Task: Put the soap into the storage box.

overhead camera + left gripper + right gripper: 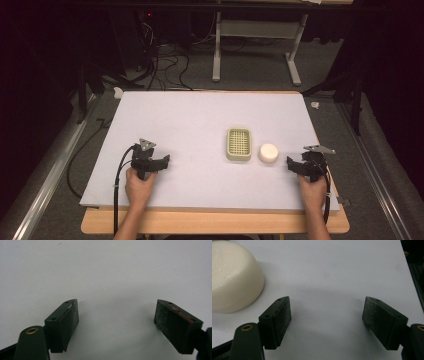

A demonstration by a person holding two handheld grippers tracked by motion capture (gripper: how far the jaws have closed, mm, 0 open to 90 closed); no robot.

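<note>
1. i'm looking down on the bench (200, 115) and nothing is in hand yet: my left tool (161, 161) sits low on the near-left of the sheet, jaws spread wide with bare white surface between them.
2. my right tool (294, 164) is over on the near-right, jaws just as wide apart and gripping nothing.
3. the soap bar (268, 153), round and cream-white, lies just beside the right tool, a little to its left; in the right gripper view the soap bar (233, 277) swells up at the top left, outside the jaws, not between them.
4. the soap dish (238, 144), pale green with a slotted grid, sits just left of the soap, close but, as far as i can tell, not touching. it holds nothing.
5. my read: the job looks like soap into dish, and it's at the very start. no grasp made, no lift, no placement. everything is left to do: swing the right tool over the bar, close, carry it across, set it on the grid.
6. surface now: a plain white sheet laid over a wooden top, wood showing along the near edge.
7. the room is dim, grey carpet around, a tangle of black cables (165, 60) behind, and a grey table frame (255, 45) at the back.
</note>
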